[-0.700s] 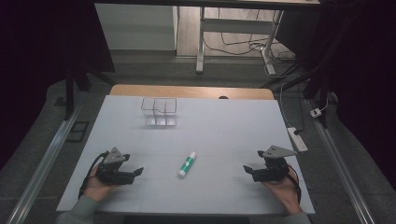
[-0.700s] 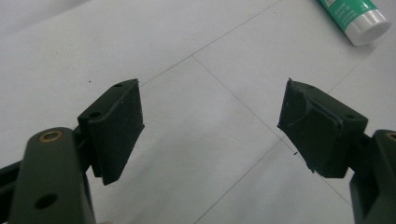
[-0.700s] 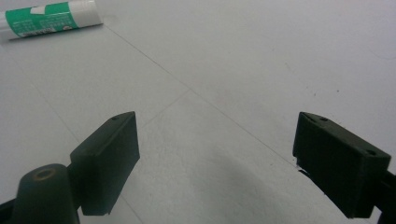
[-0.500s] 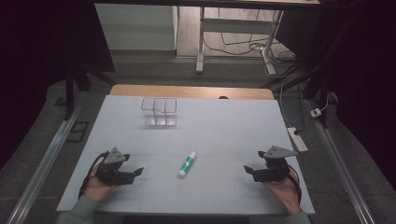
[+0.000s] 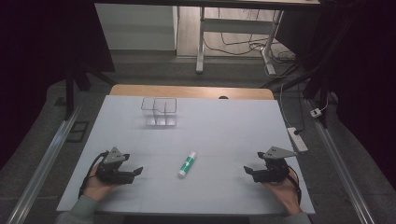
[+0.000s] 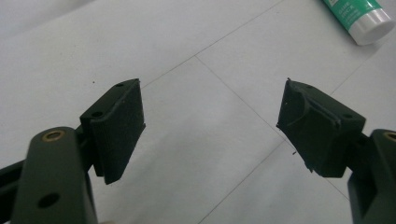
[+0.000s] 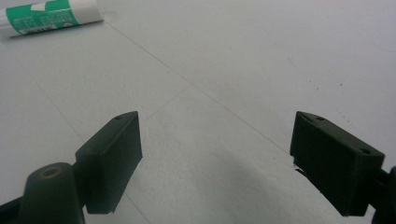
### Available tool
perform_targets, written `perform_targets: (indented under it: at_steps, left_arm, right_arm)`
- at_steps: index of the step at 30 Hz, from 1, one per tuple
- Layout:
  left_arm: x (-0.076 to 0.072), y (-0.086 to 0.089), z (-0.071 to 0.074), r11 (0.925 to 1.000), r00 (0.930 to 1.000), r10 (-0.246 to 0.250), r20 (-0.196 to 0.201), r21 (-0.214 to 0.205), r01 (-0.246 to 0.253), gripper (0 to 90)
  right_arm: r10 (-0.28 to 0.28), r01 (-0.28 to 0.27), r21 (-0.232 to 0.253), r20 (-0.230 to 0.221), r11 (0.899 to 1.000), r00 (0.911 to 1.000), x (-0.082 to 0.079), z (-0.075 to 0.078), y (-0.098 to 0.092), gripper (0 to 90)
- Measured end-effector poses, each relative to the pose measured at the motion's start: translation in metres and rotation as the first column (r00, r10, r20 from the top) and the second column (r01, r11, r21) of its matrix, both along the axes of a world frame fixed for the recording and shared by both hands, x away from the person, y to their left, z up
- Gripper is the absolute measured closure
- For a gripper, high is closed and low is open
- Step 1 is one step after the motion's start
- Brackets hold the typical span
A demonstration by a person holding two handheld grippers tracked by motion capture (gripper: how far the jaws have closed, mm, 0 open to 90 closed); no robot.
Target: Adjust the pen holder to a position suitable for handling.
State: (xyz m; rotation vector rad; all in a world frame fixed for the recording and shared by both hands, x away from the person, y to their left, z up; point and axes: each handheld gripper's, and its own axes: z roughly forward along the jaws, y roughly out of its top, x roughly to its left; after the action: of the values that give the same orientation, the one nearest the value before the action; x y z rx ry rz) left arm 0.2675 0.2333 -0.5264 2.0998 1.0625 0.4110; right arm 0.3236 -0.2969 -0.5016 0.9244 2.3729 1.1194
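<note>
- I am holding my left gripper point(image 5: 134, 172) and right gripper point(image 5: 249, 171) low over the white bench point(image 5: 224, 130), jaws of both spread wide, gripping nothing.
- Between them the glue stick point(image 5: 187, 164) is lying flat: green label, white cap, print too small to read.
- Farther off, a clear divided box point(image 5: 159, 111) is standing.

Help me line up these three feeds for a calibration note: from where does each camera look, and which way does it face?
High view: above the person's side, facing forward and down on the white table; shows both hands, left gripper, right gripper, clear organizer.
Left gripper view: rides the left gripper, looking along its open jaws at the tabletop.
Right gripper view: rides the right gripper, jaws open, facing the tabletop.
Shared: all three show the green-and-white glue stick.
</note>
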Motion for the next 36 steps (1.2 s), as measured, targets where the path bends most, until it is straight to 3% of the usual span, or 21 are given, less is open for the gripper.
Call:
perform_targets:
  at_steps: [19, 36]
  left_arm:
    - [0.007, 0.003, 0.000, 0.9998, 0.9998, 0.013, 0.011, 0.017, -0.014, 24.1]
    - [0.036, 0.005, 0.005, 0.9984, 0.9987, 0.047, 0.021, 0.030, -0.048, 26.0]
  right_arm:
    - [-0.007, 0.007, 0.004, 0.003, 1.000, 1.0000, 0.000, 0.001, -0.001, 17.3]
    - [-0.005, 0.005, 0.002, 0.000, 1.000, 1.0000, 0.001, 0.000, 0.000, 18.1]
